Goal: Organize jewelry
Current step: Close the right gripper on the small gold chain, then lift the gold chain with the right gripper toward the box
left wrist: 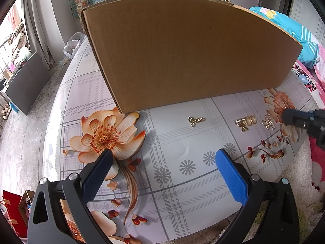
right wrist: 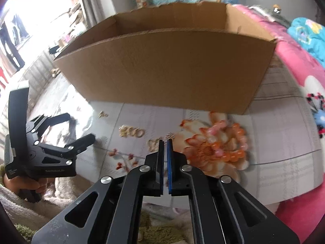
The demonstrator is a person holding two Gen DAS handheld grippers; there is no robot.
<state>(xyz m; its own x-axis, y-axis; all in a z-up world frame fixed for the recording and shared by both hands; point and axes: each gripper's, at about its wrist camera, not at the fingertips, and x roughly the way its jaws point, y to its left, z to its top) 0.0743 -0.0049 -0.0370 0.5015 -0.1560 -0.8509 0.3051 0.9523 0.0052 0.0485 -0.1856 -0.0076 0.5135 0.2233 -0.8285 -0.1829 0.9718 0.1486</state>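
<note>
Gold jewelry lies on the flowered tablecloth in front of a brown cardboard box [left wrist: 182,50]: a small chain piece [left wrist: 195,120], a cluster with two hoops [left wrist: 245,122], and earrings [left wrist: 268,122] further right. My left gripper [left wrist: 162,162] is open and empty, well short of the jewelry. My right gripper [right wrist: 165,142] is shut with nothing visible between its pads, just above the table beside the right-hand earrings [right wrist: 155,143]. The hoop cluster [right wrist: 132,132], the chain piece [right wrist: 103,114] and an orange bead bracelet [right wrist: 229,142] also show in the right wrist view. The box [right wrist: 162,71] is open-topped.
The left gripper [right wrist: 67,132] shows at the left of the right wrist view, held by a hand. The right gripper's tip [left wrist: 294,118] enters the left wrist view at the right. A pink blanket [right wrist: 294,81] lies right of the table. The table edge [left wrist: 50,142] drops off at left.
</note>
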